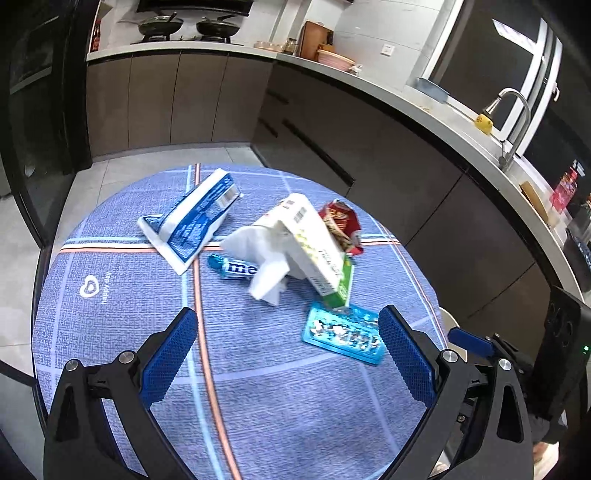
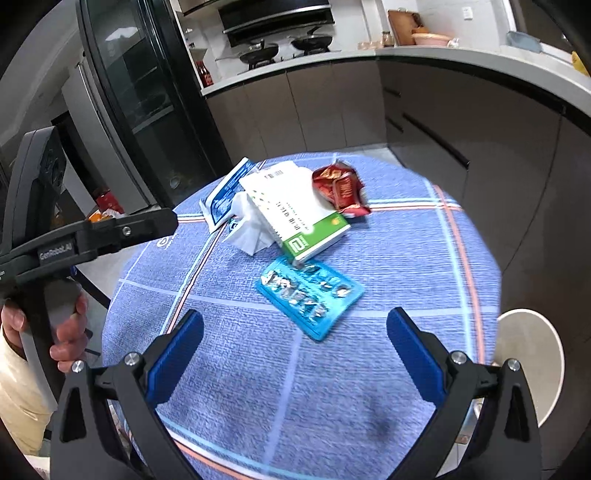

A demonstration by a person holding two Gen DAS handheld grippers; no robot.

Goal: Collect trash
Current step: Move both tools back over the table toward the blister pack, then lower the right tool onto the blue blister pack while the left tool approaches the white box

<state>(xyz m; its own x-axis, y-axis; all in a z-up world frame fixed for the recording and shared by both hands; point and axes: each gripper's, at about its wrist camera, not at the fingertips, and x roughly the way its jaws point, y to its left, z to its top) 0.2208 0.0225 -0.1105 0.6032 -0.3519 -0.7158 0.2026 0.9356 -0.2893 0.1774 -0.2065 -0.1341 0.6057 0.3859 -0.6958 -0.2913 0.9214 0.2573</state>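
Both sets of fingers (image 1: 288,354) (image 2: 295,354) spread empty near the blister pack (image 2: 309,298); flat foil likely to slide across the worktop (image 2: 388,258) when pinched

Home kitchen. Gas stove (image 1: 186,35) with two black pans (image 1: 160,24) under a range hood (image 2: 275,16), grey cabinet fronts (image 1: 177,99) along a curved white countertop (image 1: 369,79), sink faucet (image 1: 515,122), cutting board (image 1: 314,40) leaning on the wall, dark glass-door fridge (image 2: 147,96), tiled floor (image 1: 96,177). Round table with blue checked tablecloth (image 1: 295,406) in the middle.
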